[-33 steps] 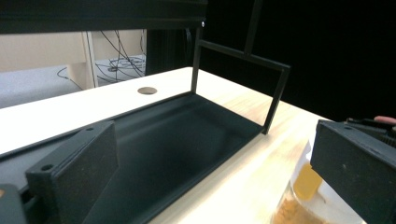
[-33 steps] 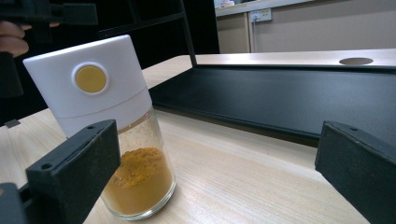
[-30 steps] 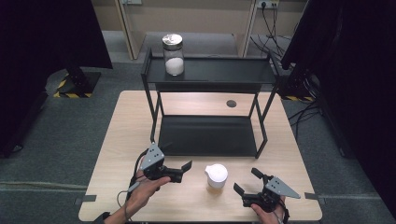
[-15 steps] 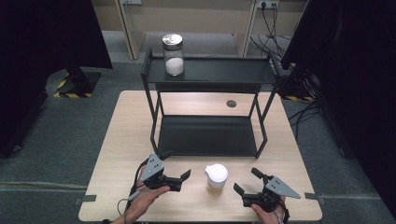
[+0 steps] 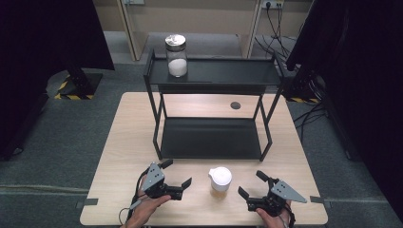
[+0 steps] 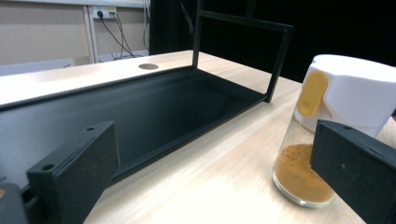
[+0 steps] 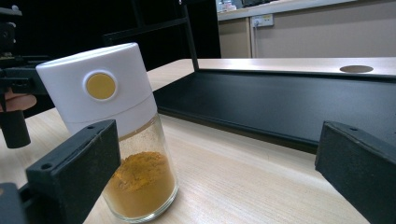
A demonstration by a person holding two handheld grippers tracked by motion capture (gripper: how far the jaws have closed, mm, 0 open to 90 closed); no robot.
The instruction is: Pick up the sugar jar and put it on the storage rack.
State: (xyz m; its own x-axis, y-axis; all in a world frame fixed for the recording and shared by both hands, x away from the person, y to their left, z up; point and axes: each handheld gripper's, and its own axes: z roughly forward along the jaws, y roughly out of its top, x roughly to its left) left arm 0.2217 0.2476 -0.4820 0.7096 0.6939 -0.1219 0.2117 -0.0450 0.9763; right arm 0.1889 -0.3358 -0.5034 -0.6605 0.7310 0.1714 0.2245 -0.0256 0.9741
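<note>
A small glass jar of orange-brown powder with a white cap (image 5: 220, 180) (image 6: 327, 140) (image 7: 116, 135) stands upright on the wooden table (image 5: 123, 142), just in front of the black rack's lower shelf (image 5: 211, 137). My left gripper (image 5: 177, 174) (image 6: 205, 186) rests open on the table to the jar's left, jaws wide with nothing between them. My right gripper (image 5: 253, 184) (image 7: 210, 182) sits open to the jar's right, also holding nothing. On the rack's top shelf (image 5: 228, 71) stands a glass jar of white powder with a metal lid (image 5: 176, 55).
The two-tier black metal rack takes up the middle of the table; its thin legs (image 5: 157, 137) stand close behind the left gripper. A round cable hole (image 5: 235, 105) lies behind it. Dark curtains flank the table, with cables on the floor at the back right.
My left gripper has shifted a little toward the front of the table and toward the jar. The right gripper and both jars have stayed put.
</note>
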